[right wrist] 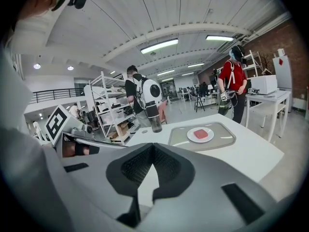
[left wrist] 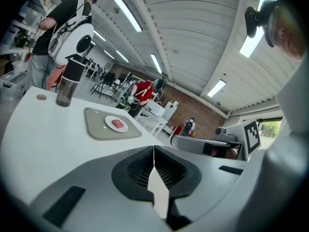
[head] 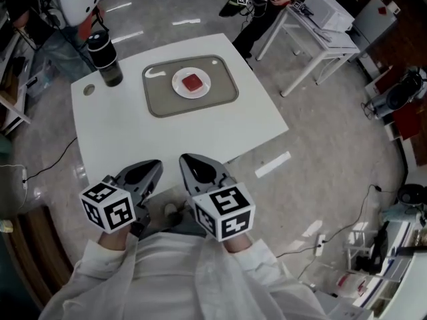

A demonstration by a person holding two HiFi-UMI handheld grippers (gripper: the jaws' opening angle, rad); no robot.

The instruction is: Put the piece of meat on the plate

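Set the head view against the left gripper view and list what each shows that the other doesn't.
Head view only: the floor and the person's white sleeves.
Left gripper view only: ceiling lights, a brick wall, and the left gripper seen close up, jaws together with nothing between them.
Both: the white table, the grey tray, the plate with the piece of meat on it, and the dark bottle.

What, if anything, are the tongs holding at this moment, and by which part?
Nothing. The left tongs and the right tongs are both shut and empty; the meat lies on the plate, apart from them.
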